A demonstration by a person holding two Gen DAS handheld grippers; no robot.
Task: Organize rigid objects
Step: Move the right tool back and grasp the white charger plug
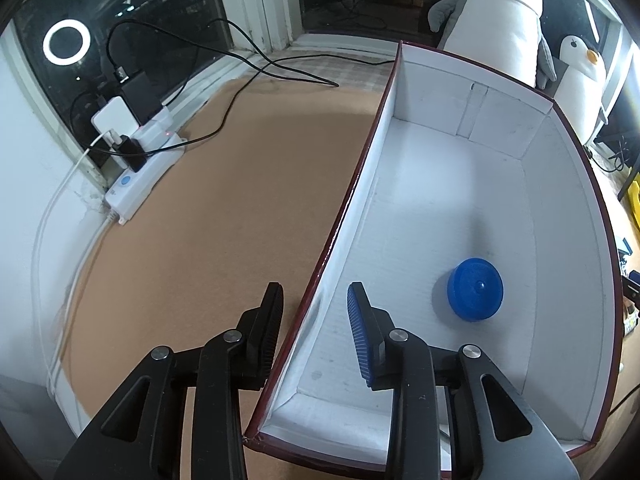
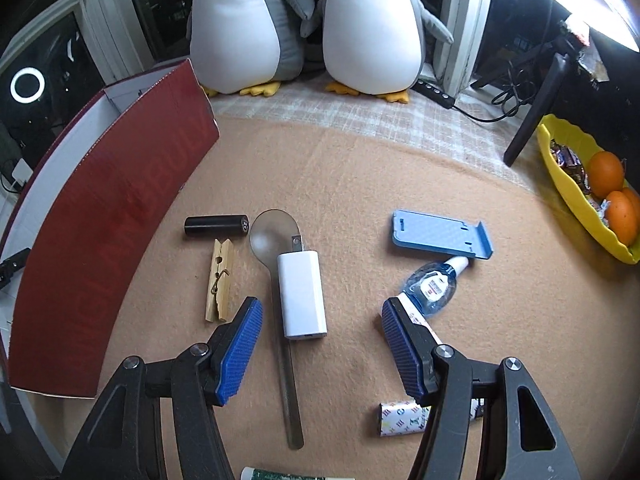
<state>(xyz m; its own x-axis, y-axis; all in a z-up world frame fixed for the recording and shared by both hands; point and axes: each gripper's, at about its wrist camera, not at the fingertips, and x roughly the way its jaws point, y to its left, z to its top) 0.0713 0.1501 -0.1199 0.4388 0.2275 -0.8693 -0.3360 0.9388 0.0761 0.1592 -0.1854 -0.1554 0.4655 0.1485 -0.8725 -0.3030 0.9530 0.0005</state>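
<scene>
In the left wrist view my left gripper (image 1: 316,312) is open, its fingers straddling the near left wall of a red box with a white inside (image 1: 560,280). A blue round cap (image 1: 475,295) lies on the box floor. In the right wrist view my right gripper (image 2: 322,344) is open and empty above a white charger (image 2: 301,294) that lies across a metal spoon (image 2: 286,380). Around it lie a wooden clothespin (image 2: 219,280), a black cylinder (image 2: 216,225), a blue phone stand (image 2: 440,234), a correction tape dispenser (image 2: 430,286) and a patterned small roll (image 2: 396,418). The red box (image 2: 104,224) stands at the left.
A white power strip with plugs and cables (image 1: 140,168) lies at the left of the tan mat. Two plush penguins (image 2: 304,24) stand at the back. A yellow bowl of oranges and sweets (image 2: 580,192) sits at the right. A green-and-white tube (image 2: 296,474) lies at the near edge.
</scene>
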